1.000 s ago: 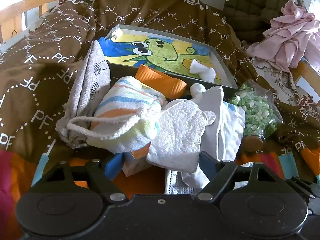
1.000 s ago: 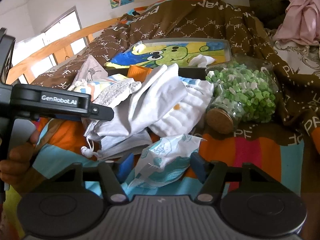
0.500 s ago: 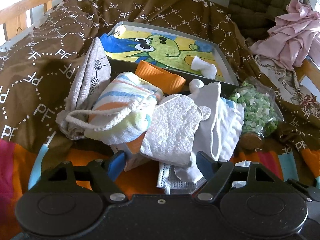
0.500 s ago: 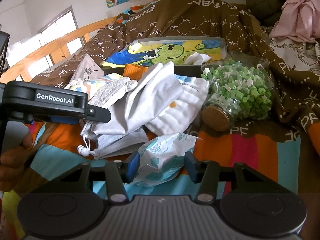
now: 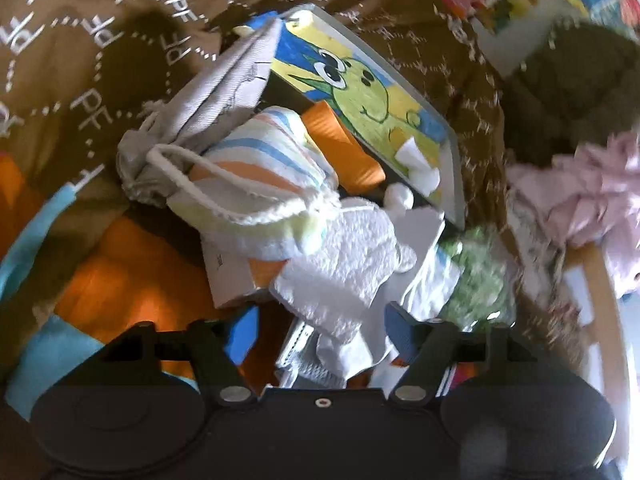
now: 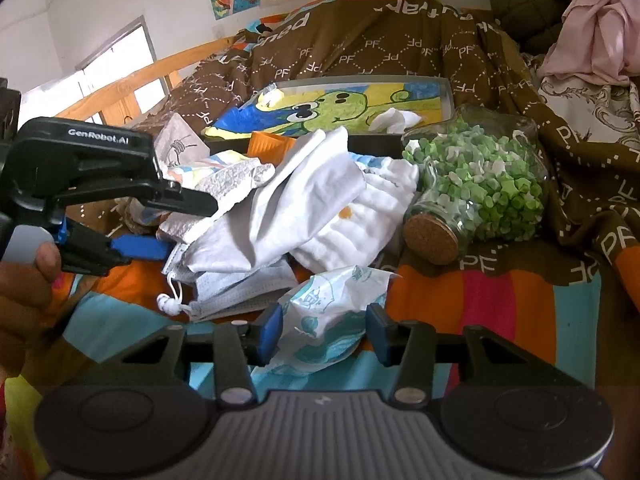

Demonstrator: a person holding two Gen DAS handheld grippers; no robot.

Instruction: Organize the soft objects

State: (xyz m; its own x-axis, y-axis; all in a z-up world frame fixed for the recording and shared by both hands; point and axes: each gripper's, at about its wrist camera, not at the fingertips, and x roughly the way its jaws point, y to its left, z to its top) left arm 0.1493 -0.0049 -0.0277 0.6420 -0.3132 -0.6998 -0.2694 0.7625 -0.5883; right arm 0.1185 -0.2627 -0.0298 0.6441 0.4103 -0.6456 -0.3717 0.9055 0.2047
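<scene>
A pile of soft things lies on the bed: a grey drawstring bag [image 5: 208, 92], a striped cloth bundle [image 5: 256, 172], a white fluffy cloth [image 5: 344, 260], white cloths [image 6: 312, 208] and a face mask [image 6: 236, 292]. A grey tray with a green cartoon picture [image 5: 360, 92] lies behind the pile and holds a small white cloth [image 6: 394, 120]. My left gripper [image 5: 320, 332] is open, its jaws on either side of the fluffy cloth's lower edge. My right gripper [image 6: 324, 336] has its jaws against a crumpled white and teal printed wrapper [image 6: 328, 316].
A glass jar of green paper stars [image 6: 476, 184] with a cork lid lies on its side right of the pile. An orange cup [image 5: 340, 148] and a small box [image 5: 232, 272] sit in the pile. Pink clothing [image 6: 596, 28] lies at the far right. A wooden rail [image 6: 132, 84] runs along the left.
My left gripper has tilted and moved in on the fluffy cloth. My right gripper's jaws have closed in around the printed wrapper.
</scene>
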